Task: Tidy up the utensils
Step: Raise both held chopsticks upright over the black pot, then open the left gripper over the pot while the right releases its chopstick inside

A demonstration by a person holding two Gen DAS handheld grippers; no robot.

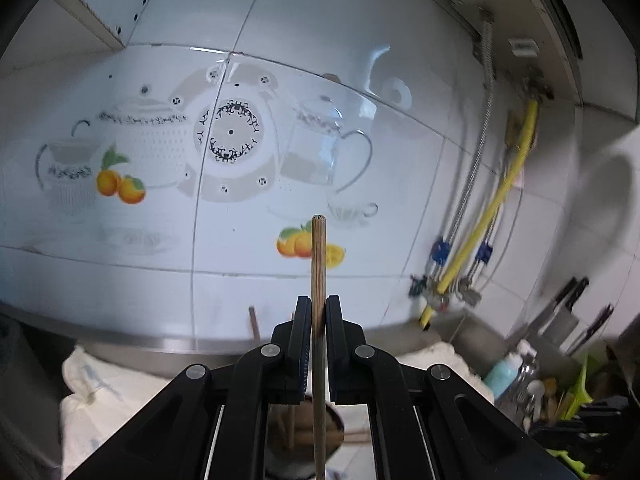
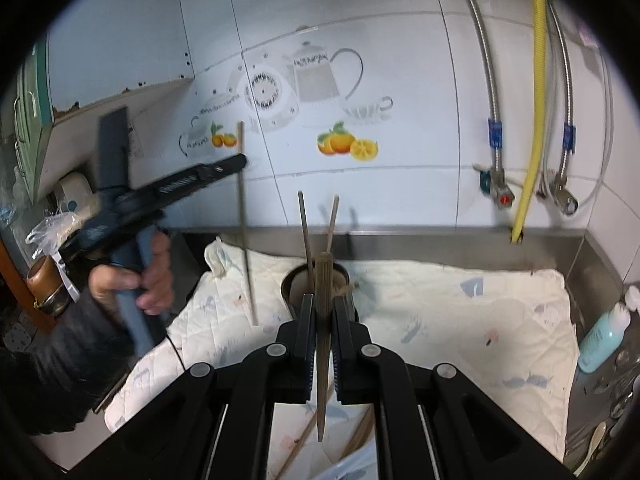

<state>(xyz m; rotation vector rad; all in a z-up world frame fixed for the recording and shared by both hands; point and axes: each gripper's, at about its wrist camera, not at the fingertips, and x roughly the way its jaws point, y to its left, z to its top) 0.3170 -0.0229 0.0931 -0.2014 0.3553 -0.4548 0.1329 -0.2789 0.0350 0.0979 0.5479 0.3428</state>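
Note:
My left gripper [image 1: 318, 312] is shut on a wooden chopstick [image 1: 318, 264] held upright against the tiled wall. It also shows in the right wrist view [image 2: 240, 162], where its chopstick [image 2: 246, 236] hangs above the white cloth [image 2: 460, 320]. My right gripper [image 2: 323, 308] is shut on another wooden chopstick [image 2: 323, 360], right over a dark round utensil holder [image 2: 294, 280] on the cloth. Two chopsticks [image 2: 306, 232] stand in the holder. The holder [image 1: 338, 424] shows below the left gripper, mostly hidden.
A steel counter edge [image 2: 440, 240] runs along the tiled wall. Hoses and valves [image 2: 500, 192] hang at right. A teal bottle [image 2: 600, 340] and spoons lie at far right. More chopsticks [image 2: 304, 444] lie on the cloth near me. Knives [image 1: 560, 312] hang at the right.

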